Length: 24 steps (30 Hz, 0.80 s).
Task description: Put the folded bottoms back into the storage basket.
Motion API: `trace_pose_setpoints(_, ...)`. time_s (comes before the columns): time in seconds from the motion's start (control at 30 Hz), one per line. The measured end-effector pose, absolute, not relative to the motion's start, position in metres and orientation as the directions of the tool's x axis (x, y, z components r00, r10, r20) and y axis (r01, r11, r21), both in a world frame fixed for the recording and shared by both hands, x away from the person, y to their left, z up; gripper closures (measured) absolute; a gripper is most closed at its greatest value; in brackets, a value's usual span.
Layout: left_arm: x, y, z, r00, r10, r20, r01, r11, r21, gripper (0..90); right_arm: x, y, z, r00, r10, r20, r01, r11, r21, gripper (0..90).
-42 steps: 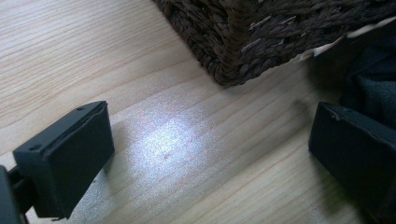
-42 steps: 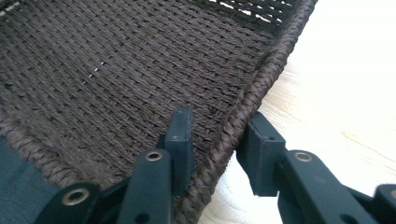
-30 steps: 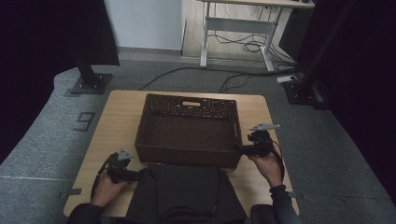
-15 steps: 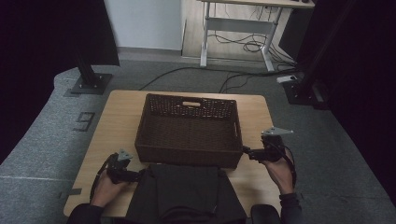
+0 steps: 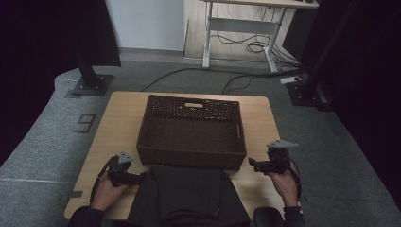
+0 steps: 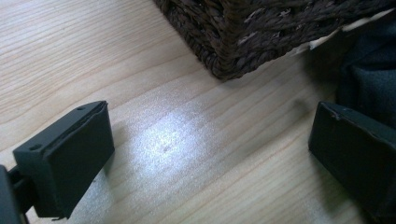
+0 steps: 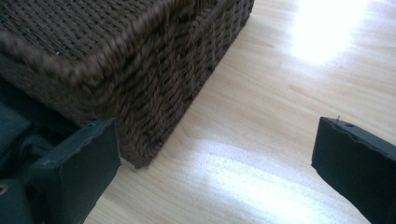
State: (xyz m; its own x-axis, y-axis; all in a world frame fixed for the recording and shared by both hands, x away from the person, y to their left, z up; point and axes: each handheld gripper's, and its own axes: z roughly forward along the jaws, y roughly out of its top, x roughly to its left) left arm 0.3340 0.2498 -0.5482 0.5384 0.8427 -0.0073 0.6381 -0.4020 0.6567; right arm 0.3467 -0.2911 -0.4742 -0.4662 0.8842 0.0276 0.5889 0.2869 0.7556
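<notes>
While the scene is taken from the high view, a dark brown rectangular woven wicker basket [image 5: 191, 130] is seen standing on the middle of a light wooden table [image 5: 118, 118], and a folded black cloth garment [image 5: 189, 196] is seen lying on the table's near edge, just in front of the basket's near wall. To the left of the garment the left gripper [image 5: 137, 178] is held low over the table by a hand, its tip pointed toward the garment's left edge; to the right the right gripper [image 5: 253, 164] is held by the other hand, just beside the basket's near right corner and near the garment's right side. From the left gripper view, the jaws are shown wide apart with nothing but bare wood between them; the basket's corner [image 6: 261, 32] is seen ahead, above the gap, and the dark garment [image 6: 369, 79] is seen at the right edge, just beyond the right jaw and outside the gap. From the right gripper view, the jaws are likewise shown spread wide, having just been opened further, with only bare table [image 7: 261, 140] between them; the basket's corner [image 7: 140, 84] is set just beside the left jaw, and a strip of the garment [image 7: 18, 135] is glimpsed at the far left, outside the jaws.
</notes>
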Motion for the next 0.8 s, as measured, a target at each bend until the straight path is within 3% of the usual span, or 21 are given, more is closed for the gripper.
trace_pose_setpoints(0.8,0.334,0.252,-0.548,0.544,0.839,-0.007,0.634,-0.406,0.658,0.0,0.346,-0.266,-0.548,-0.472,0.88,0.052,0.652,0.308,0.693,4.8)
